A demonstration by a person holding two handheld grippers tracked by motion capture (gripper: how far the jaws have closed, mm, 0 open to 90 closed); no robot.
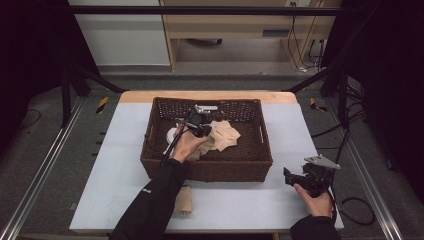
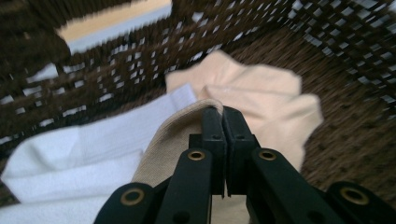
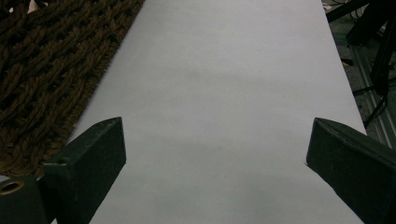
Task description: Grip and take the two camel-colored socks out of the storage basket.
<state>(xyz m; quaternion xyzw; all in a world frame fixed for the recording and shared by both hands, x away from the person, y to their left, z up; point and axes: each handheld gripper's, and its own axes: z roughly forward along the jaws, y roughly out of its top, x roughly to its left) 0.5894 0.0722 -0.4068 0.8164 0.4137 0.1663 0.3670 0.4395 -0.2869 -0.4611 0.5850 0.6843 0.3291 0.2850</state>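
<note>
Now left gripper jaws tight on beige cloth; right gripper jaws wide, empty

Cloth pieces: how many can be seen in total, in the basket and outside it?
4. In the wicker basket: a white cloth, a tan cloth pinched by the left gripper, and a peach cloth. One rolled tan cloth lies on the table. More may be hidden.

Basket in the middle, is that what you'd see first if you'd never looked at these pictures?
Yes: the dark woven basket sits mid-table with pale cloths heaped inside. The left gripper reaches in, its fingers pinched shut on a tan cloth, with a white cloth beside it. The right gripper waits open over the bare table, right of the basket.
</note>
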